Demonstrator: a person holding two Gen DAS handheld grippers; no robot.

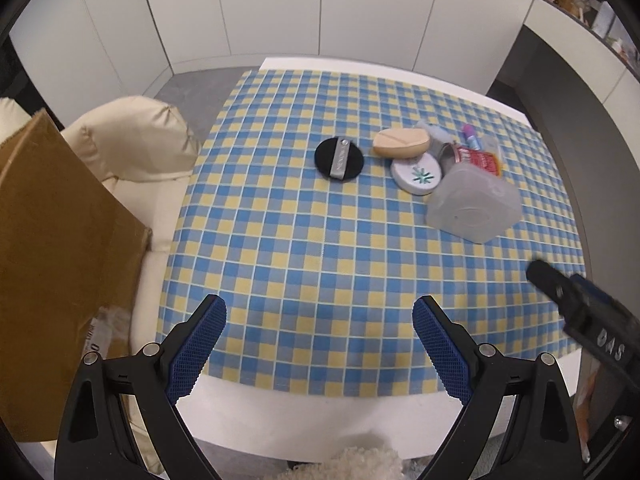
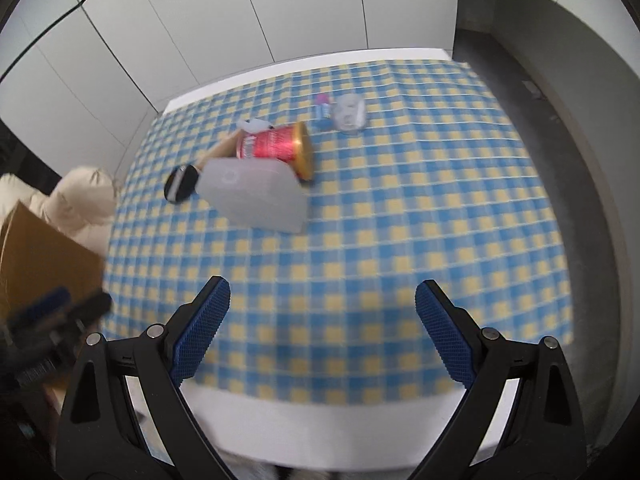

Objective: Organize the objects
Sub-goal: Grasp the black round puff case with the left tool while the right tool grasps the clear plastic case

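A frosted plastic box [image 1: 472, 208] [image 2: 252, 194] lies tipped on the blue-and-yellow checked tablecloth [image 1: 320, 240]. Around it are a black round puff [image 1: 339, 159] [image 2: 181, 184], a beige sponge [image 1: 401, 143], a white round compact [image 1: 416, 176], a red can [image 1: 482, 160] [image 2: 276, 146] on its side, a small pink-and-blue tube [image 1: 471, 138] [image 2: 323, 106] and a clear packet [image 2: 350, 114]. My left gripper [image 1: 320, 340] is open above the near table edge, nothing in it. My right gripper [image 2: 322, 328] is open too, also empty; it shows blurred at the right [image 1: 580, 308] in the left wrist view.
A brown cardboard box [image 1: 60, 260] [image 2: 44, 256] and a cream cushioned chair [image 1: 136, 140] stand left of the table. White cabinet panels [image 1: 280, 8] rise behind it. A dark grey wall [image 2: 560, 120] runs along the right. The white table edge [image 1: 320, 420] is nearest me.
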